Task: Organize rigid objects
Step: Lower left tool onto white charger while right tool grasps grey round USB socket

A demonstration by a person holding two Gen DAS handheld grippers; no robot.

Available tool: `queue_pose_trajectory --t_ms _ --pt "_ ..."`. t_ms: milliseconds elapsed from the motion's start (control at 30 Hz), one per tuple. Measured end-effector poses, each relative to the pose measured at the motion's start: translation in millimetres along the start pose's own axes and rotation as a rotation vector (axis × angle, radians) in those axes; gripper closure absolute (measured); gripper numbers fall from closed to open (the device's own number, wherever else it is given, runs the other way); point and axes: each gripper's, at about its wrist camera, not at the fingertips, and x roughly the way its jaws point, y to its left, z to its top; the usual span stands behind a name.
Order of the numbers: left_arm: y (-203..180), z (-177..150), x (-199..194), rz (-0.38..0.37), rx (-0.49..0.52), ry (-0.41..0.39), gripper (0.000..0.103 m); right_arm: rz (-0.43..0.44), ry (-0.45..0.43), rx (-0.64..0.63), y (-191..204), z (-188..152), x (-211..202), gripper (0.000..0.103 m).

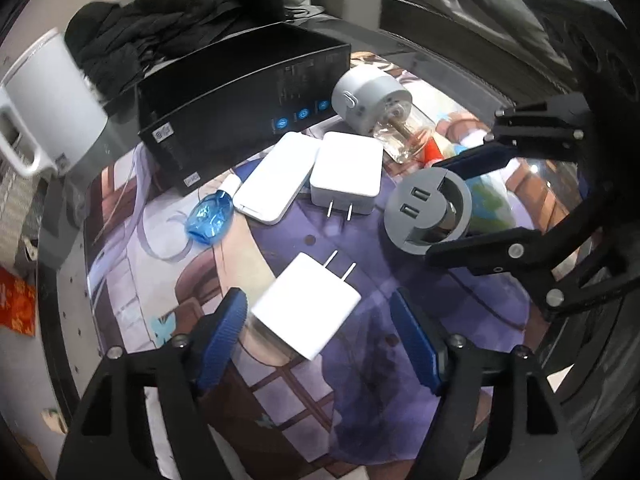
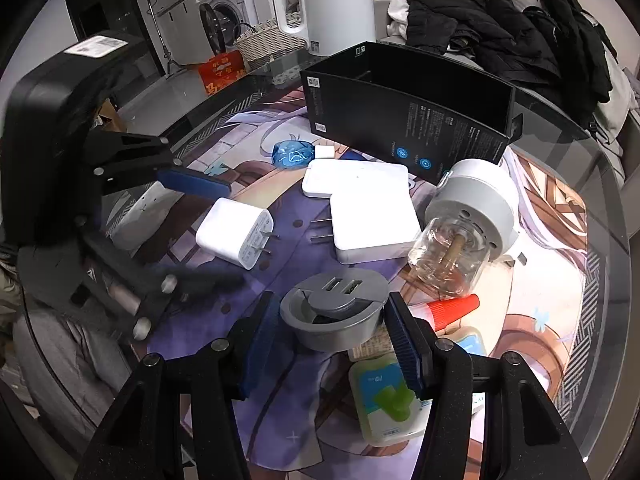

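My left gripper (image 1: pixel 320 316) is open around a small white plug charger (image 1: pixel 306 308) that lies on the printed mat; neither pad touches it. It also shows in the right wrist view (image 2: pixel 236 236). My right gripper (image 2: pixel 330 330) is open around a grey round USB hub (image 2: pixel 334 312), its right pad touching the rim, the left pad a little apart. The hub also shows in the left wrist view (image 1: pixel 430 214). An open black box (image 1: pixel 244 100) stands behind. A larger white charger (image 1: pixel 346 174) and a flat white power bank (image 1: pixel 276 178) lie before it.
A grey-capped glass jar (image 2: pixel 464 224) lies on its side right of the chargers. A blue clear item (image 1: pixel 210 220), a red cone cap (image 2: pixel 454 312) and a green-labelled pack (image 2: pixel 386 400) lie on the mat. A white kettle (image 2: pixel 332 4) and dark jackets (image 2: pixel 500 28) sit behind.
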Motion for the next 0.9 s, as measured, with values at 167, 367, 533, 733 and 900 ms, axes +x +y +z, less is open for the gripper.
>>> queue_pose_trajectory --t_ms 167,367,533,733,900 --pt "9 5 16 0.009 0.046 0.027 0.035 -0.014 0.001 -0.031 4 0 2 0.039" --pt "14 4 18 -0.005 0.003 0.037 0.047 -0.032 -0.007 -0.054 7 1 5 0.035" --pt "11 -1 4 -0.005 -0.053 -0.008 0.047 -0.024 -0.027 -0.041 4 -2 3 0.044" --pt "10 0 8 0.013 -0.085 0.015 0.046 -0.037 -0.022 -0.064 9 -4 3 0.045" --pt "8 4 5 0.024 -0.069 -0.022 0.031 -0.031 -0.019 -0.067 8 -3 2 0.044"
